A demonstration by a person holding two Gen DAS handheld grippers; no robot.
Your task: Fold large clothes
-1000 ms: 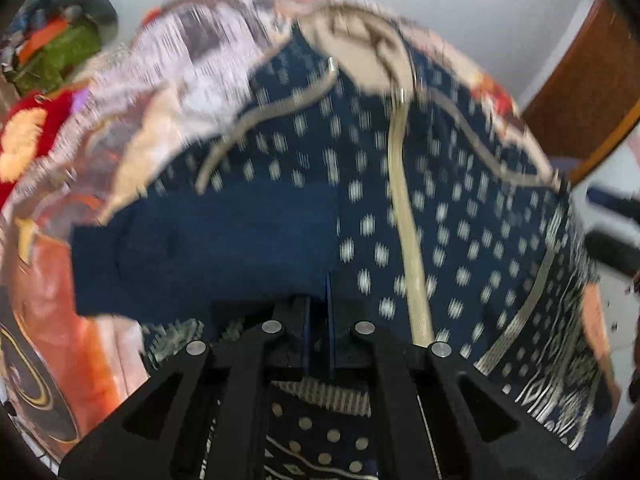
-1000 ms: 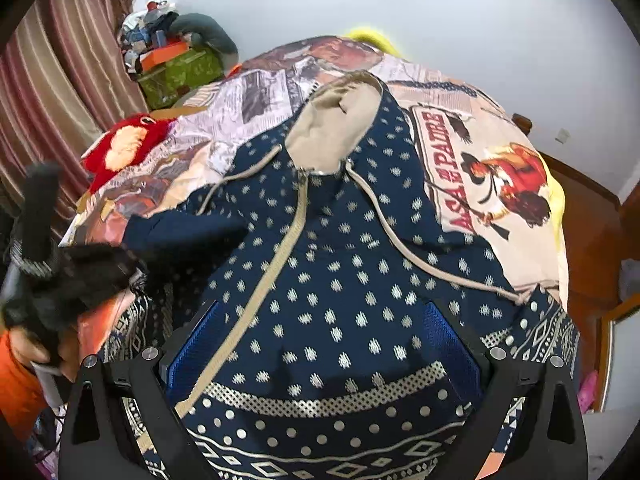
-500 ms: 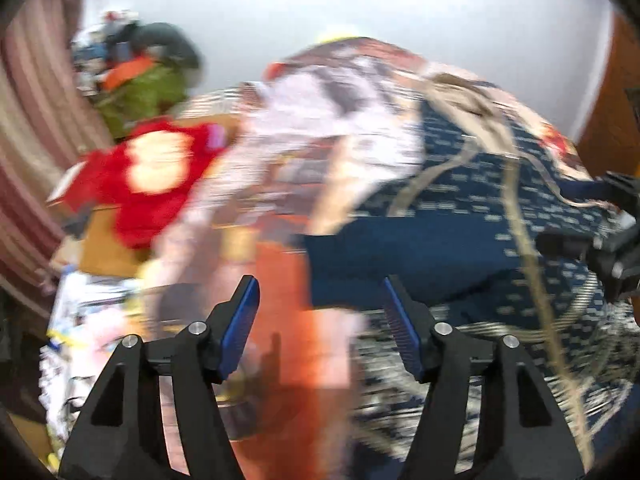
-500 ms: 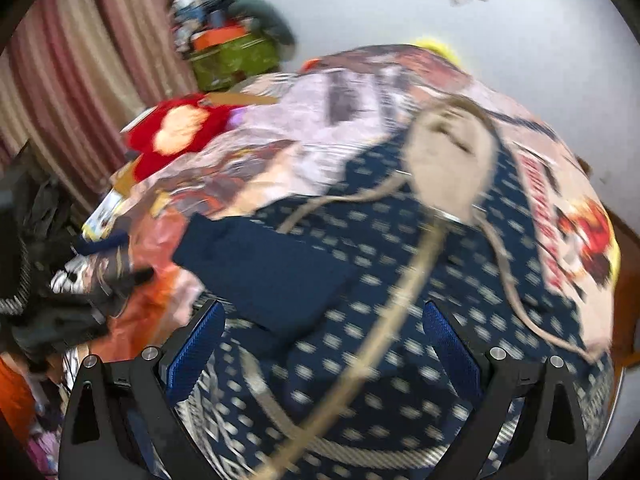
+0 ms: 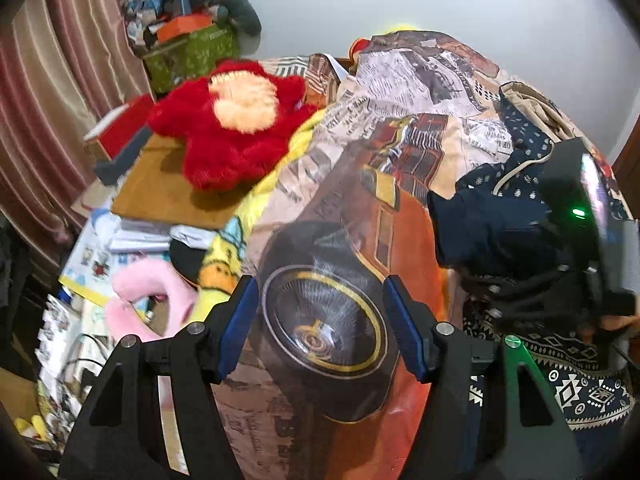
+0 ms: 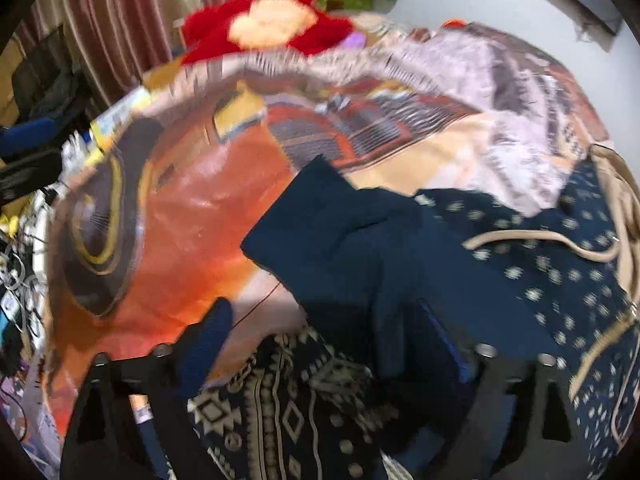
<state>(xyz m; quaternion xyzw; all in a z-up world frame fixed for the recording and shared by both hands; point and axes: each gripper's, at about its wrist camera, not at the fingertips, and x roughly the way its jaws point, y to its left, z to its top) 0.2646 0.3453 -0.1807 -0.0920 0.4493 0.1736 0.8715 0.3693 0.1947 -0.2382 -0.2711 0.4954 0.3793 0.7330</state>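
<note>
Starting at the wheel print on the bedspread: finds the left gripper right above it, jaws just opened wide and holding nothing, and, right of the print, the navy hoodie spread flat with one sleeve folded in. Further right of the print, shows the right gripper, jaws just closing around sleeve and patterned hem — cloth between them, not clearly pinched. Looks soft, light and limp — best pinched at cuff, seam or hem through both layers, never mid-panel.
</note>
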